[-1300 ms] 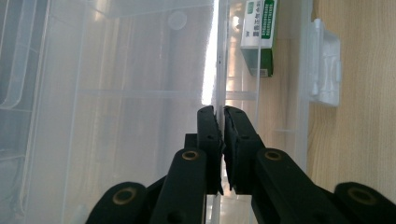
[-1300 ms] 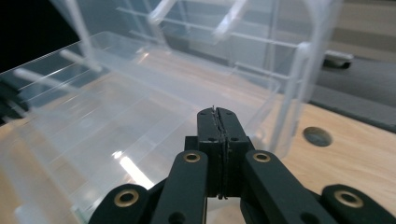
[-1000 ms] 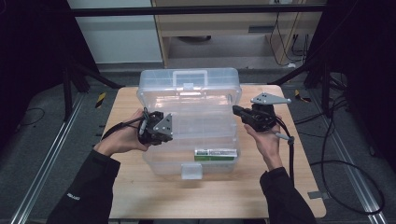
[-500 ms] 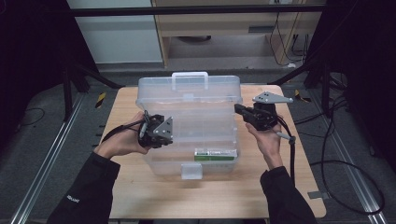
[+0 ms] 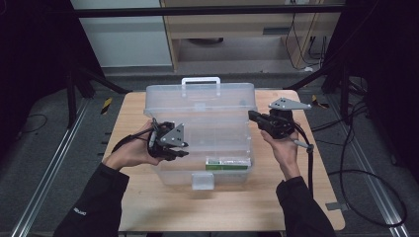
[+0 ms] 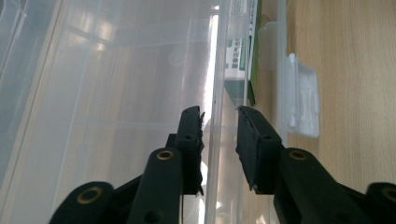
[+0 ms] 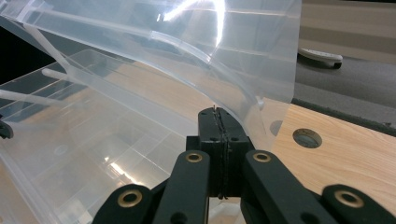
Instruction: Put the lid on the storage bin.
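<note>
Your right gripper has its two black jaws pressed together, tips right at the curved edge of the clear plastic lid; whether they pinch it, you cannot tell. The lid stands raised over the clear box. To the right lies the wooden table, with a round hole in it.

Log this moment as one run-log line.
left gripper: jaws just opened, astride box wall | right gripper: shut on lid | lid raised
</note>
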Demonstrator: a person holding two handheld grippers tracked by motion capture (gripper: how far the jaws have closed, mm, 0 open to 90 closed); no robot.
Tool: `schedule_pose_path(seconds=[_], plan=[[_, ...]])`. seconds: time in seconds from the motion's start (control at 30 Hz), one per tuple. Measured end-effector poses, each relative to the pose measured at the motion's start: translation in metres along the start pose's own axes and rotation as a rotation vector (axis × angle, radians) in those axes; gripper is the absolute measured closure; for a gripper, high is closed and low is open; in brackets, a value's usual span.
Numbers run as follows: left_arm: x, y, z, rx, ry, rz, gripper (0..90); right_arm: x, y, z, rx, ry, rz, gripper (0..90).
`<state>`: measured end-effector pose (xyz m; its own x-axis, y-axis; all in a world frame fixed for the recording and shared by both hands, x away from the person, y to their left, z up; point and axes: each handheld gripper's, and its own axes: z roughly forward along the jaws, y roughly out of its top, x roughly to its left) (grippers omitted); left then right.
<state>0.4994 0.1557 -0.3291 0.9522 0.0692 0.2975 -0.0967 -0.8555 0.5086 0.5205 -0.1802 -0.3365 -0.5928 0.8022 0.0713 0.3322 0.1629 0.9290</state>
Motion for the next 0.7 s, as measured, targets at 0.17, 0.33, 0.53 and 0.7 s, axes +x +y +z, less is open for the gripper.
schedule_pose_path(seconds=[0.17,0.33,0.53,0.7], plan=[[-0.001,0.0,0.004,-0.085,-0.01,-0.05,59.0,0.0,0.0,-0.001,-0.001,0.003,-0.001,90.0],[-0.003,-0.002,0.006,-0.162,-0.032,-0.099,54.0,-0.001,0.0,-0.001,0.001,0.005,-0.002,90.0],[-0.009,-0.003,0.009,-0.243,-0.053,-0.134,46.4,-0.001,0.0,-0.002,0.001,0.011,-0.005,90.0],[-0.013,-0.005,0.01,-0.326,-0.038,-0.18,41.3,-0.001,-0.001,-0.003,-0.001,0.013,-0.011,90.0]])
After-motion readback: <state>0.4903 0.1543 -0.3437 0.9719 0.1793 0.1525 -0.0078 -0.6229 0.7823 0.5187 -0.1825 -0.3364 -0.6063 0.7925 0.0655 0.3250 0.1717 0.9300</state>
